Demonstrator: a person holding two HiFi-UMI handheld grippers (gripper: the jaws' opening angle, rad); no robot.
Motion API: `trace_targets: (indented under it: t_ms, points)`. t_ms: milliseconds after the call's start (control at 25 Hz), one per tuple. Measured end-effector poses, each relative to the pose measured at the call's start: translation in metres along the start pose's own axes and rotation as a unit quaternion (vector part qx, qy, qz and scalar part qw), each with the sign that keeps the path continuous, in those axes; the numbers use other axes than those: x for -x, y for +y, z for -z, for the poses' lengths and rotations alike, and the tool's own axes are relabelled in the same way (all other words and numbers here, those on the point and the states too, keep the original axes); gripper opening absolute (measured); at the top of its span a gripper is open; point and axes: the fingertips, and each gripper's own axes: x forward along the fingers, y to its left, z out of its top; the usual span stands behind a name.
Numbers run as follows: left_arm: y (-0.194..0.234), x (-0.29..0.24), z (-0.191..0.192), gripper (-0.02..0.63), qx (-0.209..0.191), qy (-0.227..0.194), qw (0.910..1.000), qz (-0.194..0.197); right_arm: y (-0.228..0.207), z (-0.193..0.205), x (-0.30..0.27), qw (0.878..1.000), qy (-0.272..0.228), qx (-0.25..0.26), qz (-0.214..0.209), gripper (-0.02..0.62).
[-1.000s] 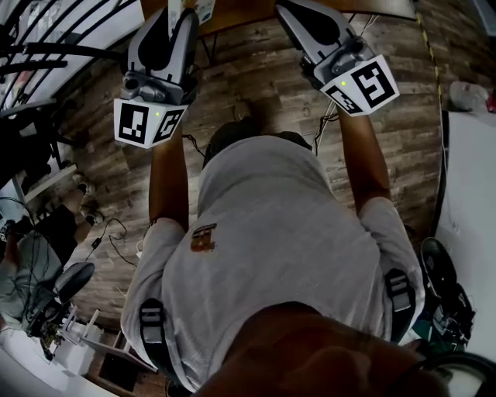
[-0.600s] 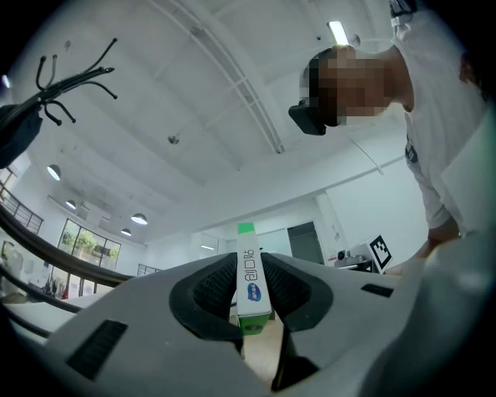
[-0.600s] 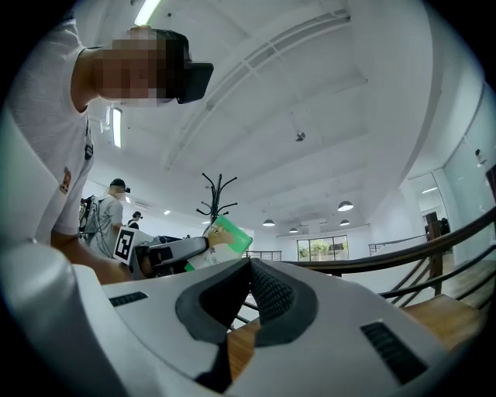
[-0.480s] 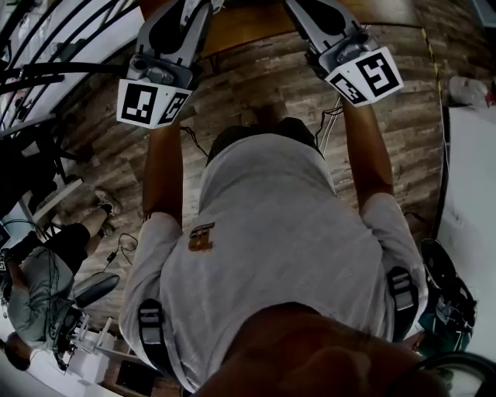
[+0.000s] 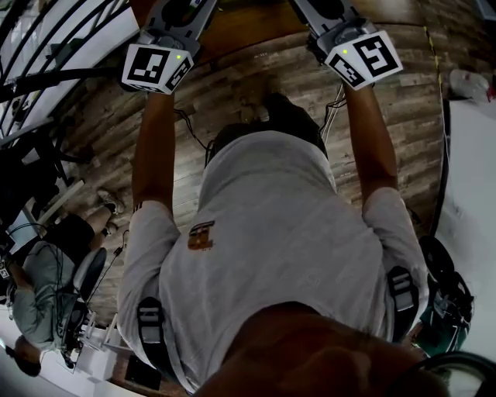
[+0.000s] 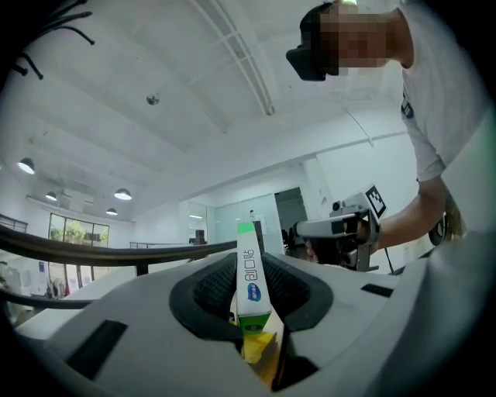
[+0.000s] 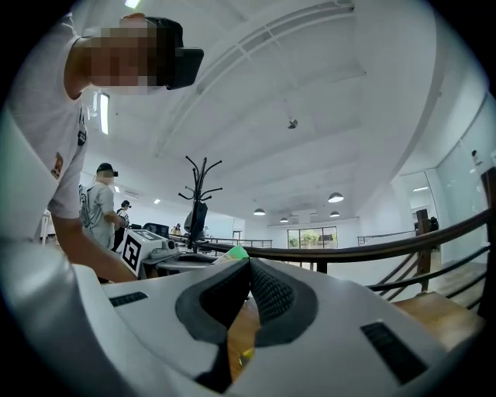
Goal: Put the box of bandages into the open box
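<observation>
The box of bandages (image 6: 249, 281), a slim white carton with a green end and blue print, stands upright between the jaws of my left gripper (image 6: 249, 267), whose pads press on its sides. My right gripper (image 7: 248, 267) points up and forward with its jaw tips touching and nothing between them. In the head view only the marker cubes show, the left cube (image 5: 157, 66) and the right cube (image 5: 364, 58), both raised at the top edge over the wooden table (image 5: 248, 19). The open box is not in view.
A person in a grey shirt (image 5: 271, 256) fills the middle of the head view over a plank floor (image 5: 232, 93) with cables. Another person (image 5: 39, 287) sits at the lower left. A white table (image 5: 473, 194) runs along the right. A black railing (image 7: 387, 244) crosses the gripper views.
Both grippers have moved up and away toward the top edge of the head view, so less of each shows. The carton stays in the left gripper.
</observation>
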Motion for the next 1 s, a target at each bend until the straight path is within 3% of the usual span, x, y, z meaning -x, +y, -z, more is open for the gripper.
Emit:
trace_targets:
  t_ms: [560,1000]
  points:
    - [0.013,-0.063,0.073,0.110,-0.016,0.106,0.9942,0.013,-0.056,0.045,-0.007,0.999,0.044,-0.021,-0.018,0.031]
    - [0.017,-0.094,0.143,0.110,-0.021,0.217,0.9757,0.020,-0.078,0.070,-0.005,0.996,0.072,-0.028,-0.034,0.031]
